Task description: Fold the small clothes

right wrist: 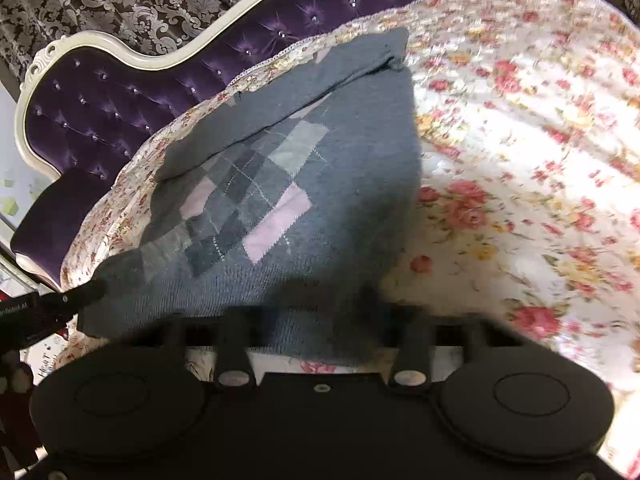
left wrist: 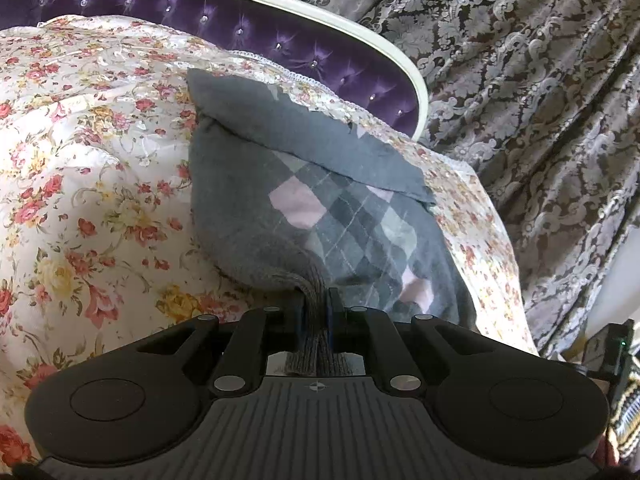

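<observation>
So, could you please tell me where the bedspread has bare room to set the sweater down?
Bare floral bedspread lies on the right gripper's side of the grey sweater. The other side is tight: sweater nears the bed edge and purple headboard.

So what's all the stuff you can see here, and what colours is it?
sweater: one, grey with pink and light grey diamonds, lying on the bedspread, far edge folded over
bedspread: one, cream with red and yellow flowers, covering the bed
headboard: one, purple, buttoned, with a cream frame, behind the bed
curtain: one, brown with silvery leaf pattern, behind the headboard
left claw: one, black, shut on the sweater's ribbed edge
right claw: one, black, at the sweater's near edge; its fingertips are hidden under the fabric, so I cannot tell whether it is open or shut
</observation>
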The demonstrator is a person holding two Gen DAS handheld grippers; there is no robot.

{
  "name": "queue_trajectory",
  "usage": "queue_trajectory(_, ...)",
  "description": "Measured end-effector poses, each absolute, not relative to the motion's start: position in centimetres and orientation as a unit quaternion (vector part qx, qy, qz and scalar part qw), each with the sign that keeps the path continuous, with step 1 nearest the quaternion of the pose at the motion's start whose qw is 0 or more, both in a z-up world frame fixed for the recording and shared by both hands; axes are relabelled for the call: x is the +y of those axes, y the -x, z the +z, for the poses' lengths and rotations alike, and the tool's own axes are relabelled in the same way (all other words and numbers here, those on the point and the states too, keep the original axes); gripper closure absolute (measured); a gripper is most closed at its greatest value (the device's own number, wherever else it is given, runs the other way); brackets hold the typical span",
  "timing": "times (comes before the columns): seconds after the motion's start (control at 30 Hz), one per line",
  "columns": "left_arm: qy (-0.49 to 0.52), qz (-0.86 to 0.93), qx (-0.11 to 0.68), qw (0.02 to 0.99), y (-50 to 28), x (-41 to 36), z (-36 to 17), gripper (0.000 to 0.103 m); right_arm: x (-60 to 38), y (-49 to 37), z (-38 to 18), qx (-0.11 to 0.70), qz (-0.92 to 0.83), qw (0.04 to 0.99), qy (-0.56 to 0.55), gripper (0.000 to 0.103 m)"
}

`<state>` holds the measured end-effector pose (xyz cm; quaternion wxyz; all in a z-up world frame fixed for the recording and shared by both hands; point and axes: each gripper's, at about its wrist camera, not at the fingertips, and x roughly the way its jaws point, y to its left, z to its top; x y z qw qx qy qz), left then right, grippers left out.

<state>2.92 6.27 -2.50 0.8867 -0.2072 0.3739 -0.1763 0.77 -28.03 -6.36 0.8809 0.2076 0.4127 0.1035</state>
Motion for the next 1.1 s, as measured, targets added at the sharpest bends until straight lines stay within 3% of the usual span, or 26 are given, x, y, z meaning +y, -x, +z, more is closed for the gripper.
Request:
queue_trajectory(0.13, 0.199, -0.190, 0.357, 0.892, -3.2, 6.8, -0.2, 0.093, -28.8, -1.2, -5.7, 0.412, 0.132, 0.865, -0.252, 0.090)
queue_trajectory(0.57, 0.161, -0.220, 0.287, 0.918, -13.9, 6.5, 7.7, 0.093, -32.9, -10.5, 4.3, 0.271, 0.205, 0.887, -0.312, 0.090)
queue_trajectory(1.1, 0.143, -0.141, 0.358, 0.912, -35.0, 6.6, -2.0, 0.092, -32.3, -32.0, -3.2, 0.295, 0.142, 0.897, -0.298, 0.090)
